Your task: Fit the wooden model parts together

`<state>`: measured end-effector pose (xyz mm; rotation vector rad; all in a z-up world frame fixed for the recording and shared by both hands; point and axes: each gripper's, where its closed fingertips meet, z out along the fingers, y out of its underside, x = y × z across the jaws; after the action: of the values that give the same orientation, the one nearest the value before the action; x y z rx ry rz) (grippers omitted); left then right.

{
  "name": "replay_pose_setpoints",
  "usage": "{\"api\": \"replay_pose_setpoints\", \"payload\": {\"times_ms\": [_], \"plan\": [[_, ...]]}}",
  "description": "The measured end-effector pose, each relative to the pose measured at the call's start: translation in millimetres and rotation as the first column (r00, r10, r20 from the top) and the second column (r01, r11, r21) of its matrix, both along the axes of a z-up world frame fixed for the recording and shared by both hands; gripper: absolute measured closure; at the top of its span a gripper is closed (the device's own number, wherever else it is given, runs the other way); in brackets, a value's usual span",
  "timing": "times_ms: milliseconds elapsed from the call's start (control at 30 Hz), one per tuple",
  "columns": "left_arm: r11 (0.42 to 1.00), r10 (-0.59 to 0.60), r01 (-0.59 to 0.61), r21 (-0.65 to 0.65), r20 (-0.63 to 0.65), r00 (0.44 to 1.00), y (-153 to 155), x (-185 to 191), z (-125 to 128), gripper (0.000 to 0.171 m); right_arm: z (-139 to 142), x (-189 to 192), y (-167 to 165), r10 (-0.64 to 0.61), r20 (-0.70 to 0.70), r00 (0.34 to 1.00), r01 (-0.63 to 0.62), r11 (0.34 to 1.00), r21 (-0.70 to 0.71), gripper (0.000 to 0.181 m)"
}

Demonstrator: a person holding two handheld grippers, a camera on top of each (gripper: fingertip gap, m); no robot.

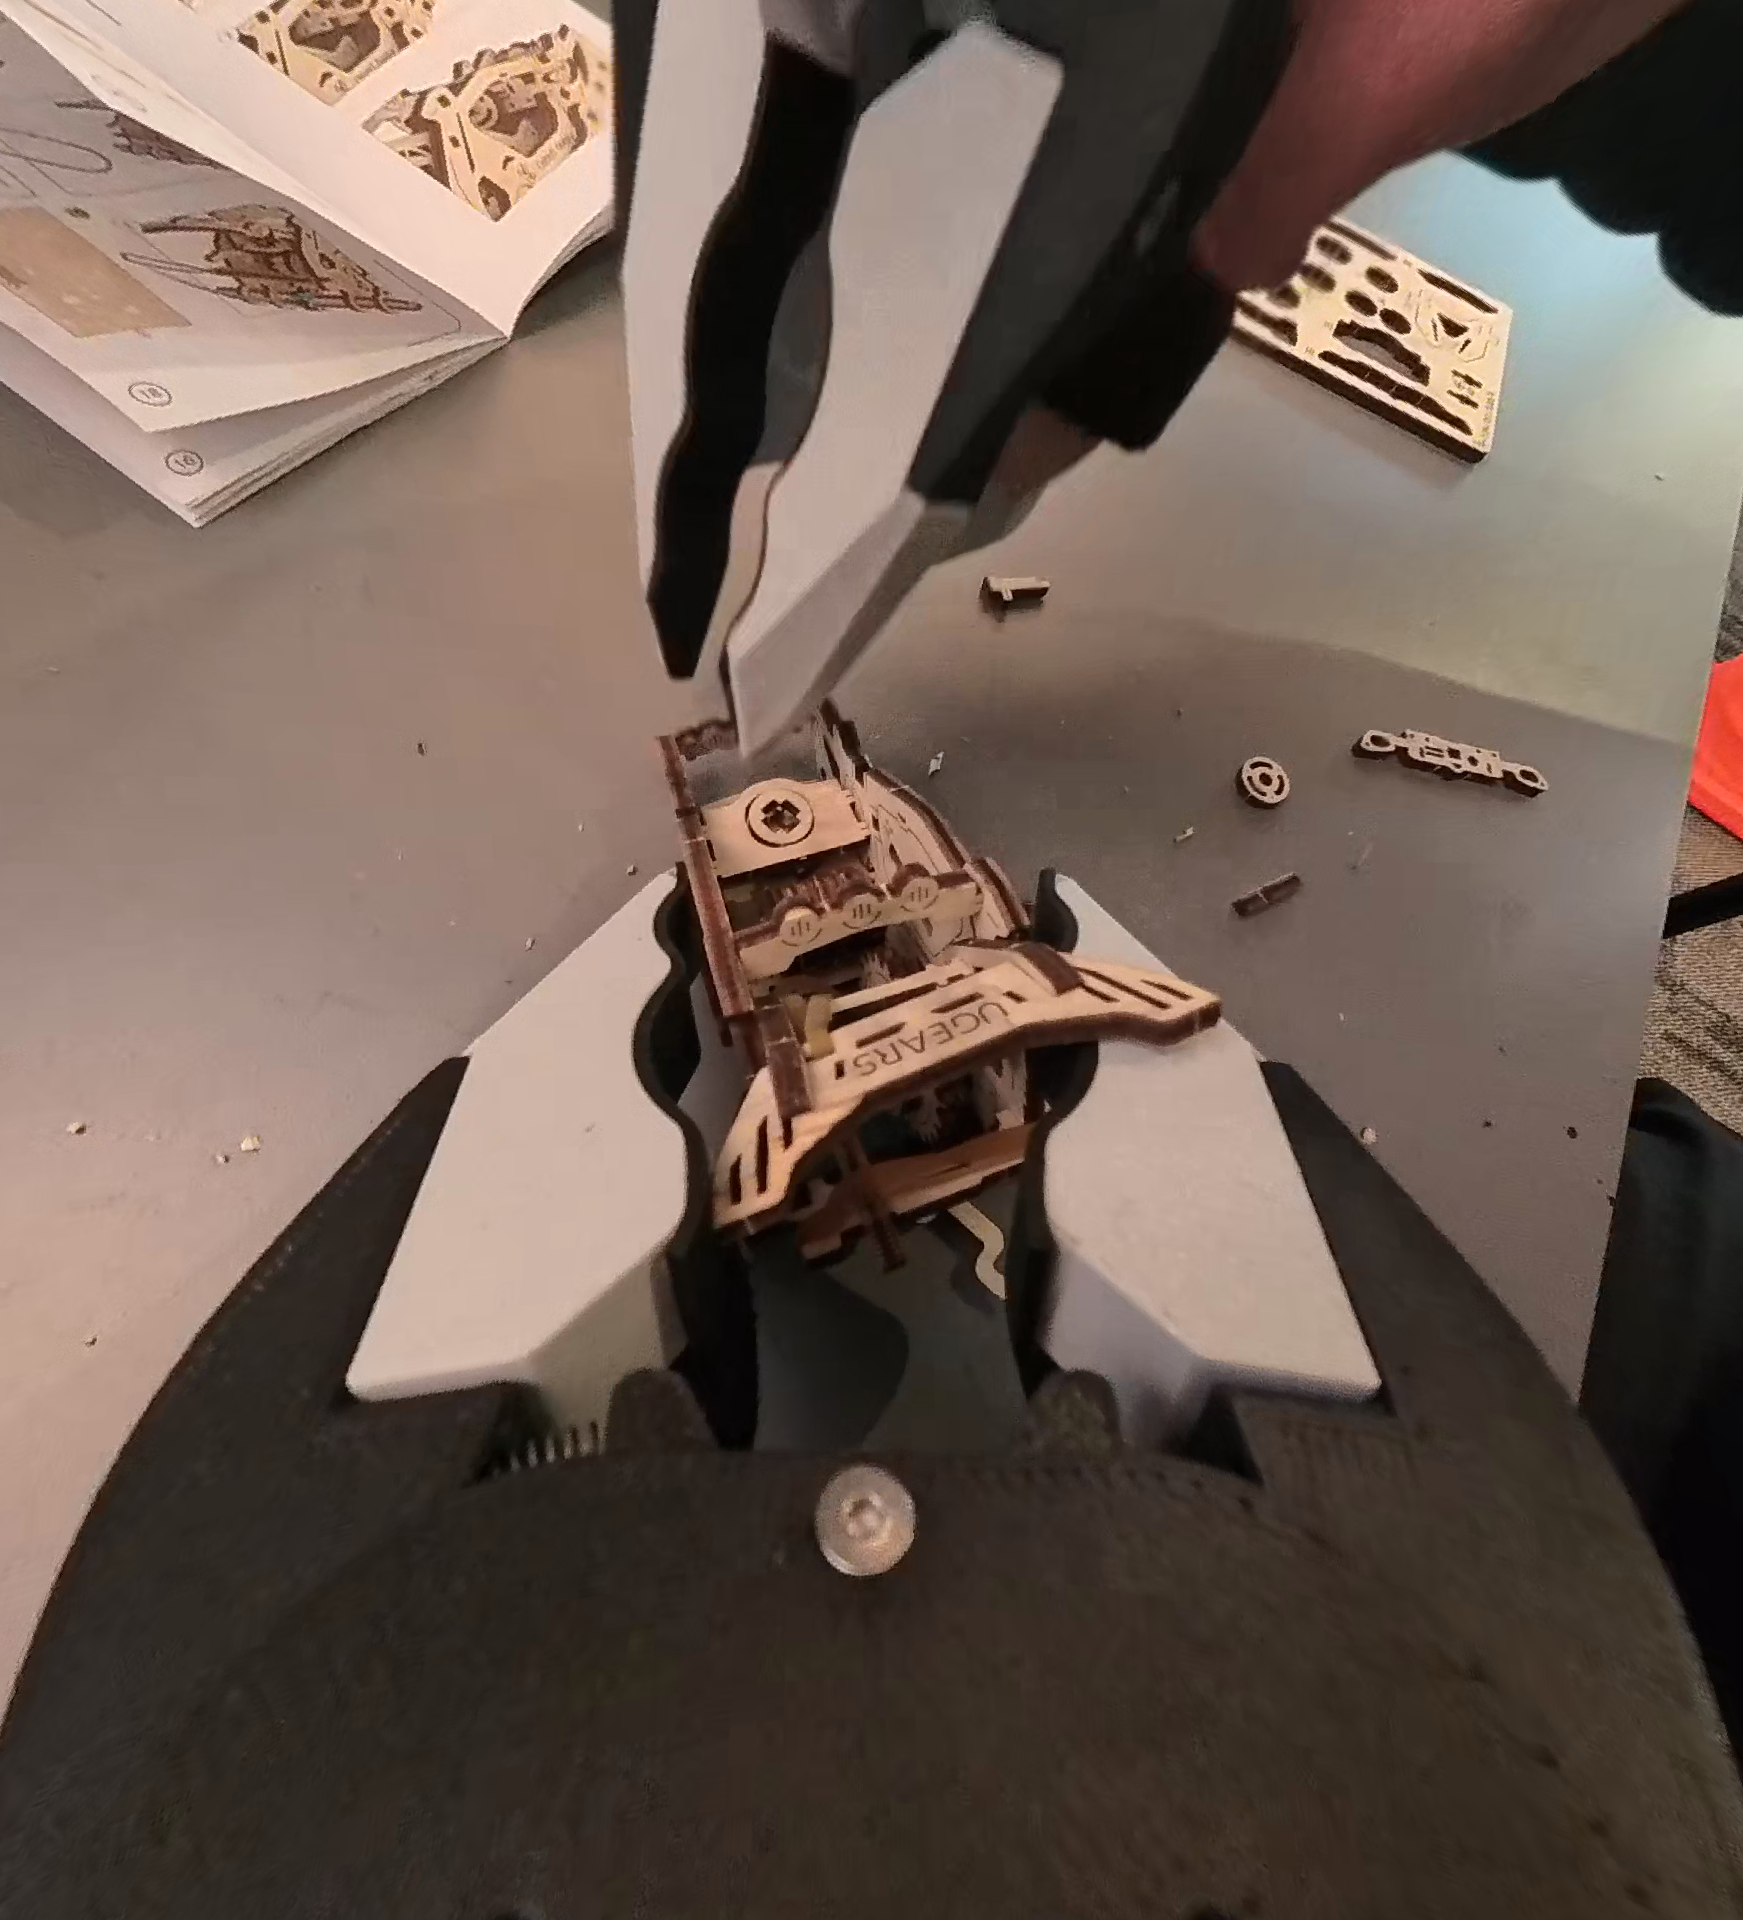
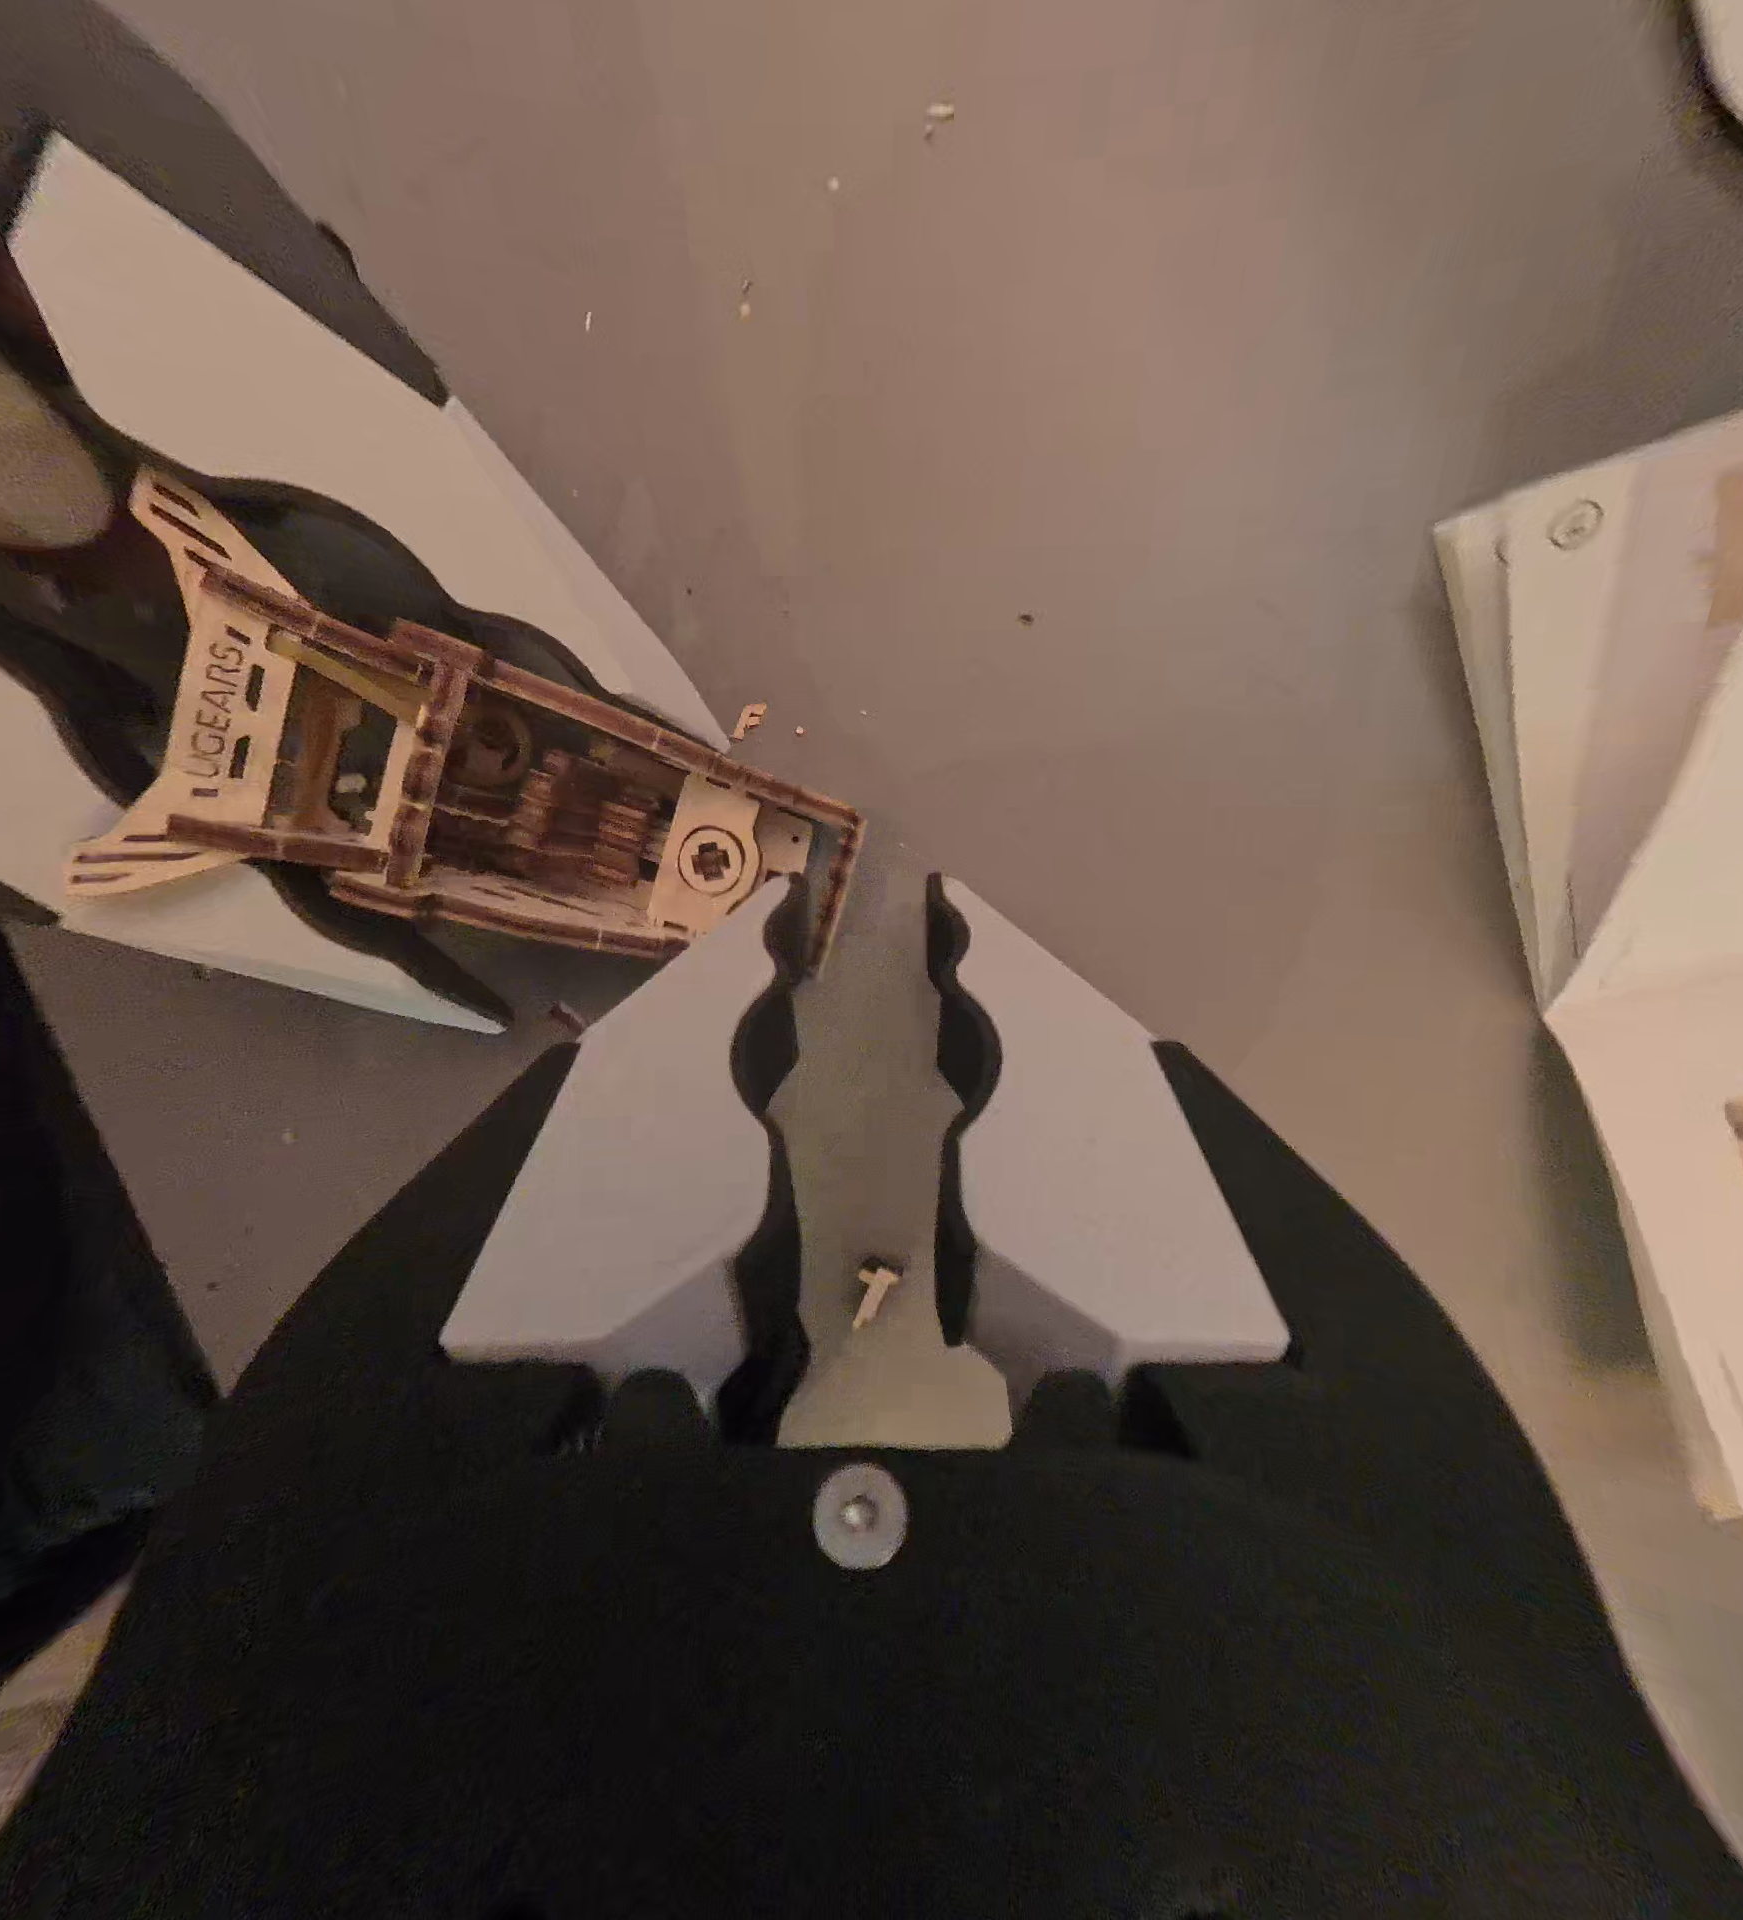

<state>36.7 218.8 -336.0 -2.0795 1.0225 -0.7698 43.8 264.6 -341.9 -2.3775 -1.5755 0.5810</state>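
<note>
Because it is built from thin laser-cut plywood with slots and small gears, the wooden model [image 1: 877, 997] will likely be light and stiff but brittle at its tabs, so it is best gripped across the solid side walls, not the flared wing plate. Seen from the left wrist view, it sits at the centre of the frame, clamped between the fingers of the left gripper [image 1: 862, 935], its far end pointing toward the top. The right gripper [image 1: 711, 675] comes down from the upper middle, its tips close together and touching that far end frame; whether they pinch anything there I cannot tell. Loose wooden pieces [image 1: 1449, 764] lie at the right on the grey table [image 1: 223, 831], an instruction booklet [image 1: 223, 229] at upper left. Turning to the right wrist view, the model [image 2: 451, 790] lies left of centre, held by the left gripper [image 2: 607, 862], while the right gripper [image 2: 862, 883] stands narrowly parted, its left tip touching the model's end frame. Between its fingers, lower down, a small wooden peg [image 2: 872, 1299] shows.
</note>
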Motion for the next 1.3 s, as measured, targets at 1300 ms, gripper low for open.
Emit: {"api": "replay_pose_setpoints", "payload": {"times_ms": [1300], "plan": [[0.971, -0.196, 0.234, 0.048, 0.721, 0.664, -14.2, -1.4, 129.0, 0.111, 124.7, -3.7, -33.7, -0.221, -0.844, 0.489, -0.027, 0.963, -0.268, 0.133]]}}
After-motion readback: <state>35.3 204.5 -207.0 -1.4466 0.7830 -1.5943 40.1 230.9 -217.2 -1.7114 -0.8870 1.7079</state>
